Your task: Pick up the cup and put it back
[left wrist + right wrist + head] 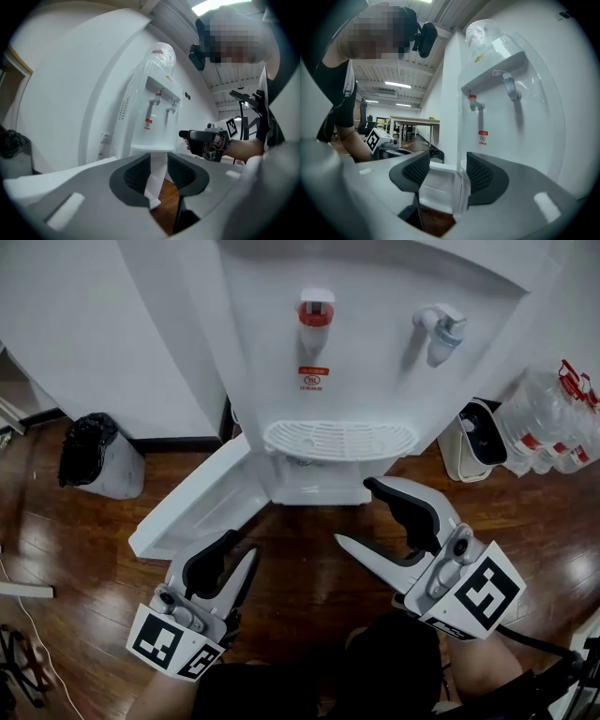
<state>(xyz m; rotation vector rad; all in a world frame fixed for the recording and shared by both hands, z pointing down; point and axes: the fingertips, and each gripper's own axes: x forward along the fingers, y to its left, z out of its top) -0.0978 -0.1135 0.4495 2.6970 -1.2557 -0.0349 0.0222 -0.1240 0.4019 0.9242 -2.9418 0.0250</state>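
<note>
At far left a grey bin (111, 470) lined with a crinkled black bag stands on the glossy wooden floor (300, 568). The left gripper (242, 547) hangs low over the boards. Its ribbed black pads (136, 173) are a narrow gap apart, holding and touching nothing. Beside it the smooth white cabinet door (192, 507) of the water dispenser (356, 381) is swung open. The dispenser is glossy white plastic, with a red tap (316, 313), a blue tap (441, 332) and a curved slotted drip tray (339, 439). The right gripper (356, 512) has its ribbed pads (480, 173) clearly wider apart, also empty and touching nothing. Further right are a small white bin (473, 442) and clear water bottles (553, 423). No view shows the cup, so I cannot tell where it is.
</note>
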